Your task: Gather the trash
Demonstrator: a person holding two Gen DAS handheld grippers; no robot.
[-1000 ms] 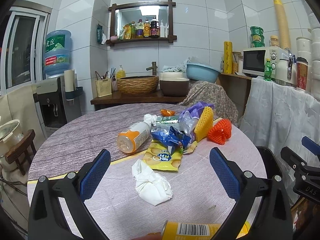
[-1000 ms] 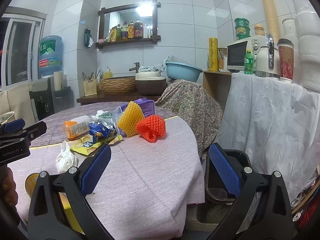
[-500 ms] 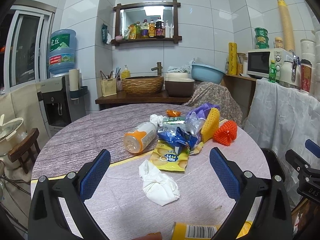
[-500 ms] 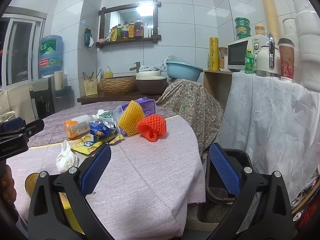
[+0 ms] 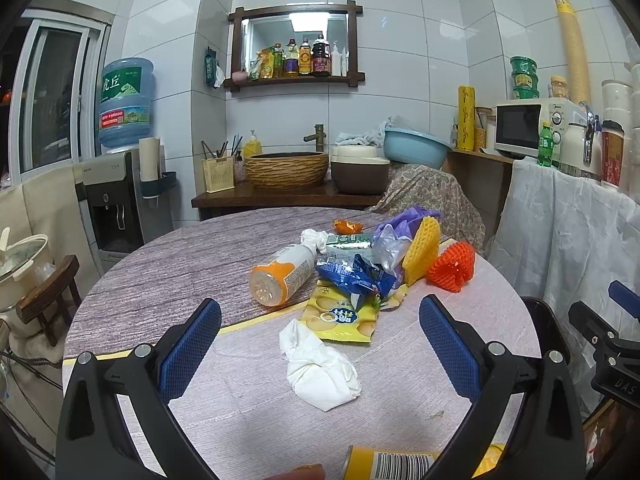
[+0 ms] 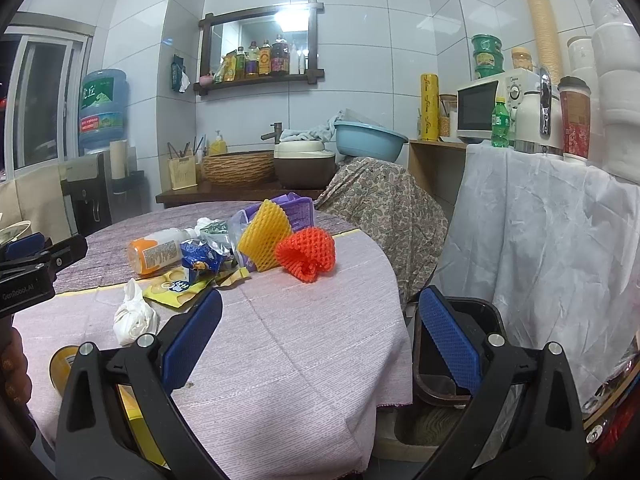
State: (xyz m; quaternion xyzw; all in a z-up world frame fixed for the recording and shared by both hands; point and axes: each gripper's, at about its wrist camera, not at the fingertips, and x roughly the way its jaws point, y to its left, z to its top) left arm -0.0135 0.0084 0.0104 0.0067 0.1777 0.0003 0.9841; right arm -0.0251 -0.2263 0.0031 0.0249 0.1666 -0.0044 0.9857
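Left gripper (image 5: 320, 344): wide open, holds nothing, above the near part of the table (image 5: 168, 264).
Right gripper (image 6: 320, 336): wide open, empty, over the table edge, beside the black bin (image 6: 486, 312).
Trash: in a heap at the middle of the table.
Tissue (image 5: 320, 368): crumpled, alone, between the left fingers.
Bottle (image 5: 282, 276): lies on its side, touches the yellow packet (image 5: 344, 316).
Blue wrapper (image 5: 356, 278): on the yellow packet.
Nets: yellow net (image 6: 264, 240) just beside orange net (image 6: 306, 254).
Yellow can (image 5: 392, 462): at the near edge.

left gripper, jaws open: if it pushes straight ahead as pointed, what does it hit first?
Most likely the crumpled white tissue, lying between the open left gripper fingers' line, nearer than the yellow snack bag. Depth is uncertain in the fisheye.
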